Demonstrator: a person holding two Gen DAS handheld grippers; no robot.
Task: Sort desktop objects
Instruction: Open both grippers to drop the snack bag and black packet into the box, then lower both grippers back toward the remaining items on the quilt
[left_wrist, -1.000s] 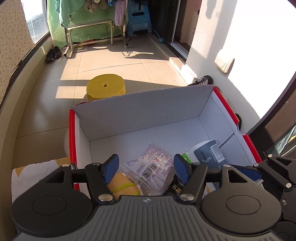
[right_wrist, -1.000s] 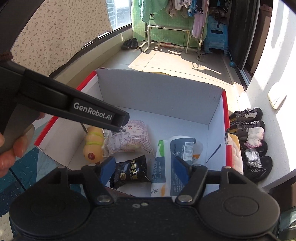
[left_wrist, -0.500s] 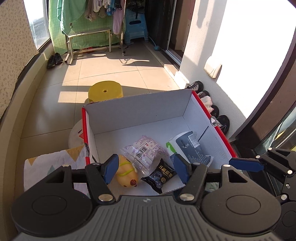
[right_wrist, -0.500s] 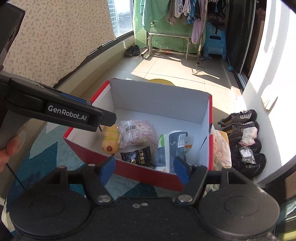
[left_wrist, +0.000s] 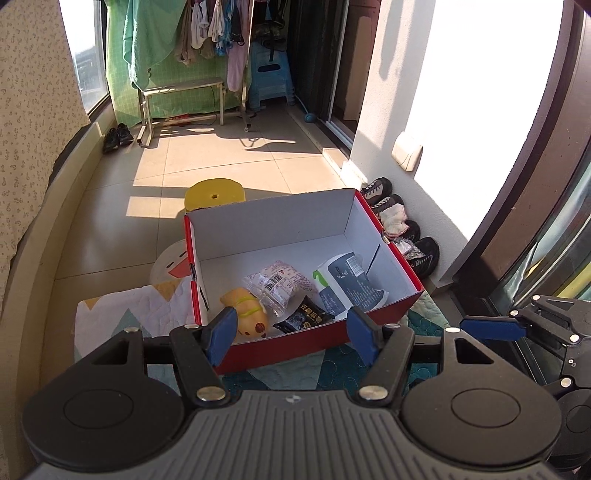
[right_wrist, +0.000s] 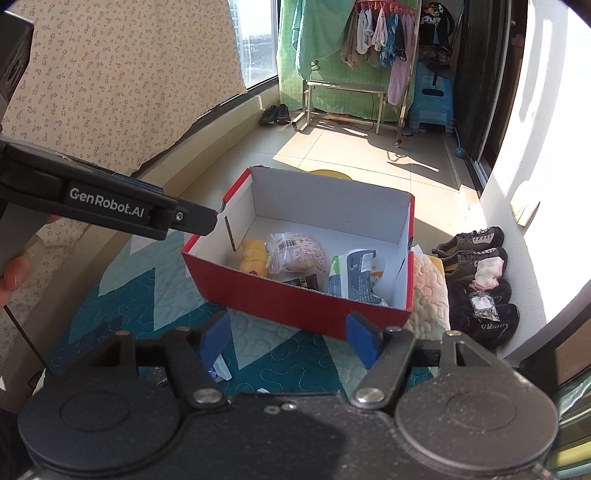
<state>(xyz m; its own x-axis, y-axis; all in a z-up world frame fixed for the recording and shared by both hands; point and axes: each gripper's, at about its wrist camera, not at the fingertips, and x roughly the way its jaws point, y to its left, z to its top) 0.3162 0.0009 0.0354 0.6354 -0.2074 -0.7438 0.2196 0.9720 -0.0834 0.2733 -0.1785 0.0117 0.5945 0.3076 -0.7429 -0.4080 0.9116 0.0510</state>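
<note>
A red cardboard box (left_wrist: 317, 339) (right_wrist: 295, 299) with a white inside stands on a patterned quilt. In it lie a yellow plush toy (left_wrist: 245, 312) (right_wrist: 253, 254), a clear snack bag (left_wrist: 279, 284) (right_wrist: 295, 253), a black sachet (left_wrist: 304, 317) (right_wrist: 303, 282) and a grey-white wipes pack (left_wrist: 347, 284) (right_wrist: 354, 277). My left gripper (left_wrist: 291, 336) is open and empty, above the box's near wall. My right gripper (right_wrist: 290, 341) is open and empty too, over the quilt in front of the box. The left gripper's arm (right_wrist: 110, 206) crosses the right wrist view at left.
The teal and white quilt (right_wrist: 147, 295) covers the table around the box. A small blue-white item (right_wrist: 219, 369) lies on it near the right gripper's left finger. Beyond are a yellow stool (left_wrist: 214, 192), shoes (right_wrist: 476, 280) by the wall, a drying rack (left_wrist: 184, 96).
Both grippers have pulled back and risen away from the box, so its whole outline and red near wall show. Their jaws keep the same width. The items in the box have not moved.
</note>
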